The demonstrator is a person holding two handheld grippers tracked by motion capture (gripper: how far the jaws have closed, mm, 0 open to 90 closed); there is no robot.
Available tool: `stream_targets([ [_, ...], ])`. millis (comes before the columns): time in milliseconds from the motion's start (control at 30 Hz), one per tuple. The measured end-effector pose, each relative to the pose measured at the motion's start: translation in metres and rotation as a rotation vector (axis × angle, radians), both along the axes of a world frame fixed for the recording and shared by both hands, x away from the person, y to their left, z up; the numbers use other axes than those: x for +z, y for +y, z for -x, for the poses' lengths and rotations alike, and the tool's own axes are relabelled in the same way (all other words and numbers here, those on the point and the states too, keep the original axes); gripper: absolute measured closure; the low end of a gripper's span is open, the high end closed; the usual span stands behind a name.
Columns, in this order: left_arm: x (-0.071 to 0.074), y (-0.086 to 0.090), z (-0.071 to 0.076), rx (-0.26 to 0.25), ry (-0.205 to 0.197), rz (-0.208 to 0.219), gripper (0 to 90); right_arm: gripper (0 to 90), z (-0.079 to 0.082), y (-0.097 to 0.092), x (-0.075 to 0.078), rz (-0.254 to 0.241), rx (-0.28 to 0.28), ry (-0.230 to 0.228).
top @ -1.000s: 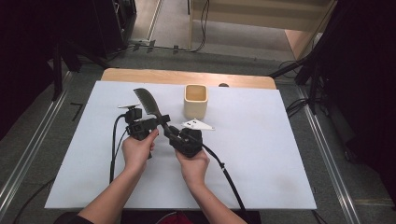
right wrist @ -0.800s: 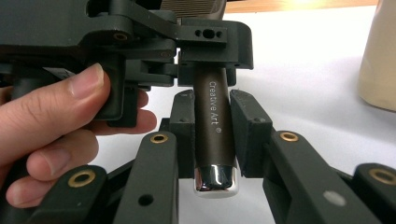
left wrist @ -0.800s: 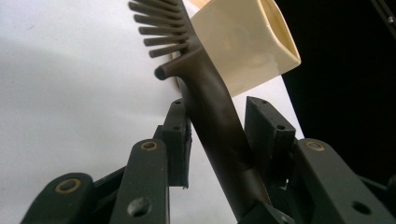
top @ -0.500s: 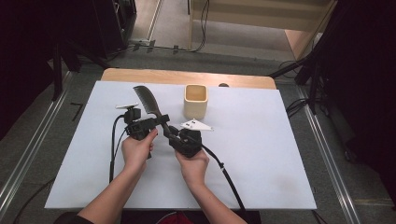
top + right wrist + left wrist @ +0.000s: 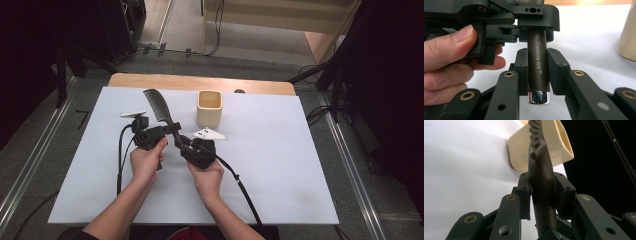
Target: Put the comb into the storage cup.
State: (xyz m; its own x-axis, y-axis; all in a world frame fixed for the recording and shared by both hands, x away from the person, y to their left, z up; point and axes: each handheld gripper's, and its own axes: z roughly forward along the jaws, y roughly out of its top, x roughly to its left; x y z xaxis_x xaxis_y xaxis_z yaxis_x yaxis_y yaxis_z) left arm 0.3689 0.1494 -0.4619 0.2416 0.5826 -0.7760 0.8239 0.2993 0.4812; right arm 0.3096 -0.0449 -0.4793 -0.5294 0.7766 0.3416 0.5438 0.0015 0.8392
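Your right tool (image 5: 186,148), low in the frame's centre, clamps the brown handle of the comb (image 5: 159,106) near its chrome end. Just up-left, your left tool (image 5: 172,130) has just been closing and now grips the same handle. The comb's toothed end slants toward the upper left above the white desk (image 5: 280,150); the beige cup (image 5: 209,108) stands beyond.

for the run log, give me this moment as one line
left gripper: just closed on comb handle | right gripper: shut on handle end | cup: upright beyond comb | hands: holding position
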Motion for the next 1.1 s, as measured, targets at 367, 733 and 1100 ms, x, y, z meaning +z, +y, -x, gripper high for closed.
stream_targets([
  [367, 0.002, -0.001, 0.001, -0.009, -0.004, 0.011, 73.2, 62.3, -0.002, -0.001, 0.001, 0.002, 0.038, 0.02],
  [733, 0.005, 0.001, 0.0, -0.007, -0.039, -0.04, 73.2, 38.2, -0.001, -0.006, 0.007, 0.011, 0.083, 0.063],
  [1100, 0.011, 0.0, -0.003, -0.038, -0.112, -0.146, 73.2, 32.2, -0.004, -0.017, 0.013, 0.048, 0.158, 0.118],
])
